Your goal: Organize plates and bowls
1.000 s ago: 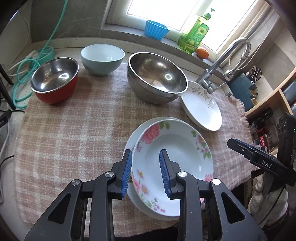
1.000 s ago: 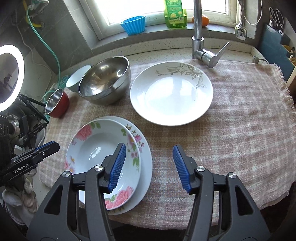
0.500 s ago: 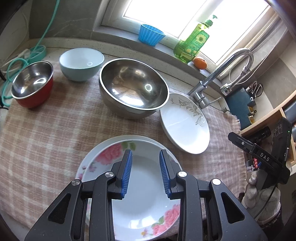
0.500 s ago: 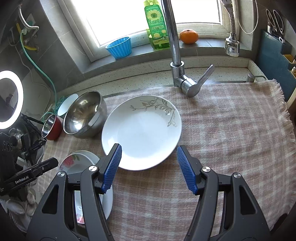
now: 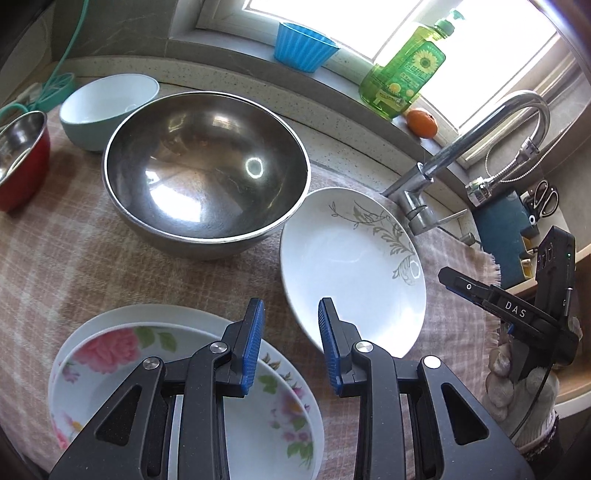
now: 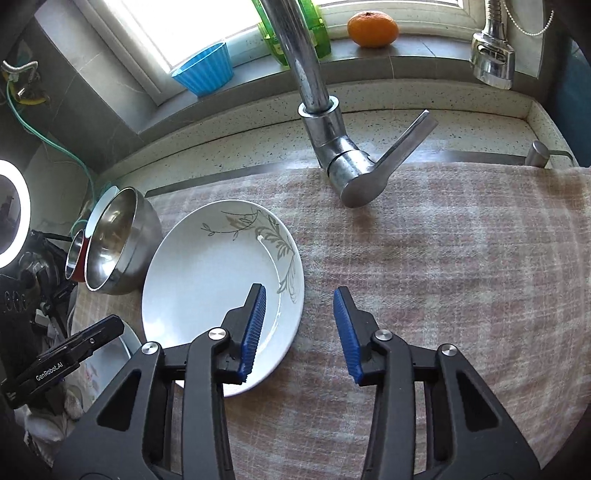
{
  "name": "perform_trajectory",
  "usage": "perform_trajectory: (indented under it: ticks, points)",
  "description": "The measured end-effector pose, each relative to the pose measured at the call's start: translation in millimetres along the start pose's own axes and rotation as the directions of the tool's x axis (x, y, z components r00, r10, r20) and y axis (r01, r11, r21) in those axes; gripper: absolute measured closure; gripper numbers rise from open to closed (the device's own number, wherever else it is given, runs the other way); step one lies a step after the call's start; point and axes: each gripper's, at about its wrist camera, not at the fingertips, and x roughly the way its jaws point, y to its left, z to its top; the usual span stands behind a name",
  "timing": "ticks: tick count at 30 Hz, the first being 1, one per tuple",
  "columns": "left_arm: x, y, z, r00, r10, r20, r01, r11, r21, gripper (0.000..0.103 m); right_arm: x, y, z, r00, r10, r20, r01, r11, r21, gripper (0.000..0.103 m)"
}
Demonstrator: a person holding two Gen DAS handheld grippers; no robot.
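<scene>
A white plate with a grey leaf pattern [image 5: 351, 269] lies on the checked cloth; it also shows in the right wrist view [image 6: 218, 284]. My right gripper [image 6: 299, 328] is open, its jaws standing either side of that plate's right rim. My left gripper [image 5: 290, 341] is open and empty, above the gap between the leaf plate and a floral plate [image 5: 110, 373] stacked on a larger white plate [image 5: 155, 312]. A big steel bowl [image 5: 207, 173], a pale blue bowl [image 5: 107, 107] and a red steel bowl [image 5: 18, 158] stand behind.
A chrome faucet [image 6: 332, 140] rises at the back of the cloth [image 6: 461, 277]. On the sill stand a blue cup [image 5: 304, 46], a green soap bottle [image 5: 402, 77] and an orange [image 6: 373, 24]. A ring light [image 6: 11, 218] is at far left.
Both grippers moved forward and to the right. The left one left the floral plates and now sits near the leaf plate. The right one closed in on the leaf plate's rim.
</scene>
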Motion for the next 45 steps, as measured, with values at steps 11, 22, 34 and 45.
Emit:
perform_trajectory:
  ticks: [11, 22, 34, 45]
  points:
    - [21.7, -2.3, 5.3, 0.999, 0.036, -0.017, -0.037, 0.999, -0.018, 0.075, 38.8, -6.3, 16.6, 0.997, 0.038, -0.074, -0.039, 0.999, -0.013, 0.078]
    - [32.6, -5.9, 9.3, 0.999, 0.037, -0.04, -0.037, 0.999, 0.001, 0.09, 53.2, -5.8, 19.9, 0.993, 0.064, -0.096, -0.066, 0.998, -0.017, 0.094]
    - [28.2, -10.0, 8.8, 0.999, 0.019, -0.043, -0.017, 0.999, 0.046, 0.09, 37.6, 2.2, 8.3, 0.998, 0.011, -0.066, -0.013, 1.0, -0.026, 0.095]
    - [13.5, -12.1, 3.0, 0.998, -0.027, -0.055, 0.032, 0.995, 0.094, 0.09, -0.7, 7.4, -15.0, 1.0, -0.009, -0.019, 0.009, 1.0, 0.016, 0.095]
